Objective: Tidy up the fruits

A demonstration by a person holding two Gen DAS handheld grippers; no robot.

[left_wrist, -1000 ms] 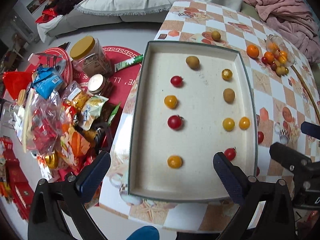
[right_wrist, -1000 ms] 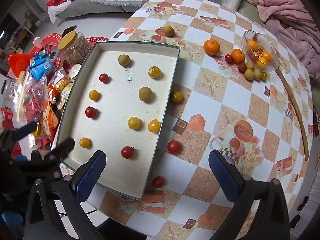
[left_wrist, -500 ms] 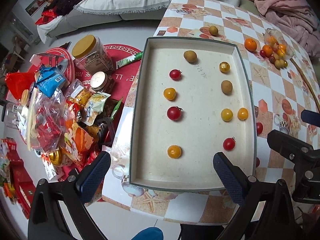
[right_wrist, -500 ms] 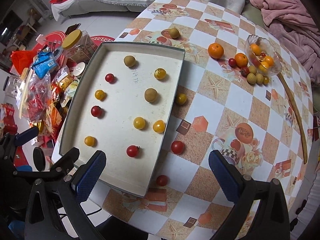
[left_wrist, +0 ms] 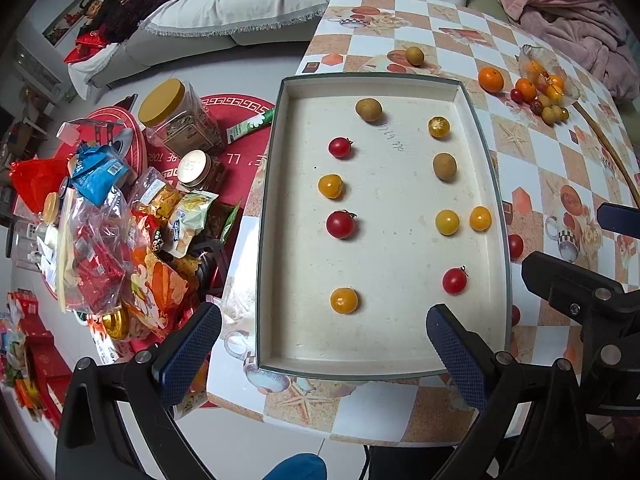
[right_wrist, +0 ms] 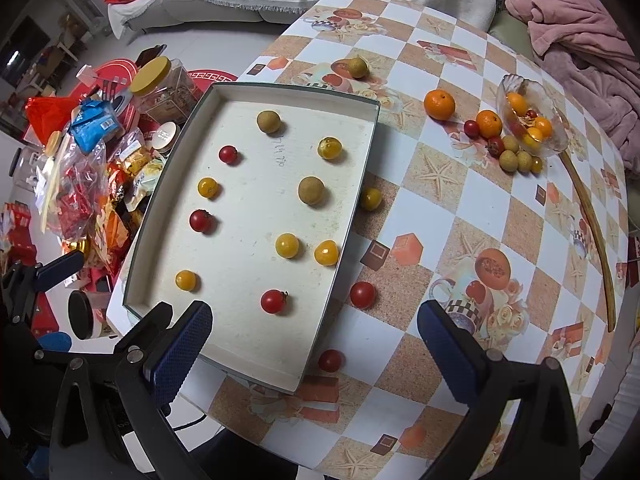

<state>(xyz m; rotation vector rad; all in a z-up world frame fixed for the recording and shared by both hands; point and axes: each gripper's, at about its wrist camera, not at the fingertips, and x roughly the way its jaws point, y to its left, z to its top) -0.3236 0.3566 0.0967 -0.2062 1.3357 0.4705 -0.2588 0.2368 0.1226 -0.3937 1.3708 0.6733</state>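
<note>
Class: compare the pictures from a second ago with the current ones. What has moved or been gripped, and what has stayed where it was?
Both cameras have pulled back and up from the tray, so more of the table shows. The left claw and right claw were open and empty then and are so now; nothing was gripped or released. The fruit in the tray, the loose tomatoes beside it and the glass dish have not shifted.

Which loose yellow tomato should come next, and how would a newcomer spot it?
Start at the white tray on the checkered table. Follow its right-hand wall to about halfway along. The yellow tomato lies on the tablecloth right beside that wall, outside the tray; the other loose fruit along that side are two red tomatoes nearer the camera.
</note>
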